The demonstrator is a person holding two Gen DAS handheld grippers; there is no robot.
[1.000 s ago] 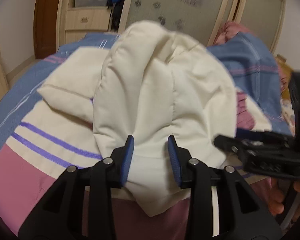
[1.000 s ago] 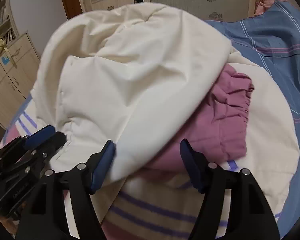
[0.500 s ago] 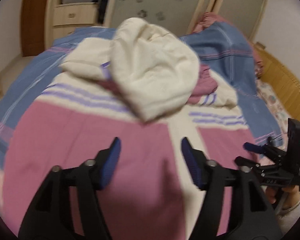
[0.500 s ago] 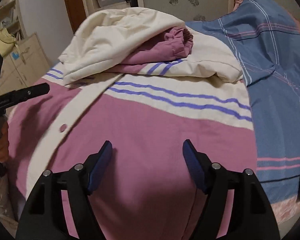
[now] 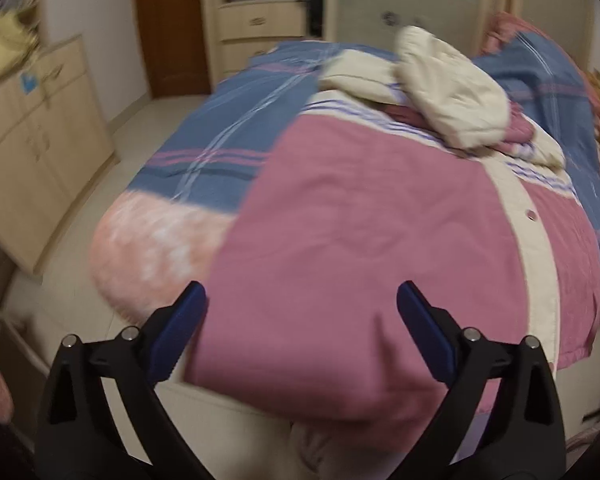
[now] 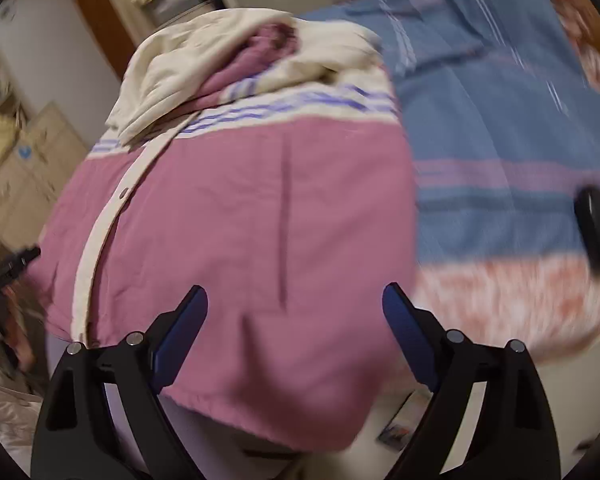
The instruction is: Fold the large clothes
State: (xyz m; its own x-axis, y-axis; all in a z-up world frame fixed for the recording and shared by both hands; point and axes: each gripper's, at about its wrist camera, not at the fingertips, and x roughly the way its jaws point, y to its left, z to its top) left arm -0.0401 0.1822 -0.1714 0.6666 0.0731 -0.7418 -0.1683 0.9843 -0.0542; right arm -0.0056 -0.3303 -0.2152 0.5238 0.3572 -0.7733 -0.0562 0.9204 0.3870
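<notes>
A large pink jacket (image 5: pixel 364 240) with a cream button placket and purple-striped cream yoke lies spread on the bed, its hem hanging over the near edge. Its cream hood (image 5: pixel 452 96) and sleeves are folded onto the upper part. The jacket also fills the right wrist view (image 6: pixel 260 220), hood (image 6: pixel 204 56) at the top. My left gripper (image 5: pixel 302 312) is open and empty over the hem's left part. My right gripper (image 6: pixel 296 308) is open and empty over the hem's right part.
The bed carries a blue plaid cover (image 5: pixel 228 136) over a pink floral quilt (image 6: pixel 500 300). A black object (image 6: pixel 596 232) lies on the bed to the right. Wooden cabinets (image 5: pixel 32 132) stand left, a wardrobe (image 5: pixel 260 20) behind. Pale floor (image 5: pixel 80 240) lies beside the bed.
Both grippers have pulled back from the hood toward the jacket's hem and opened wider. The hood, held up a second ago, now lies folded on the jacket's top.
</notes>
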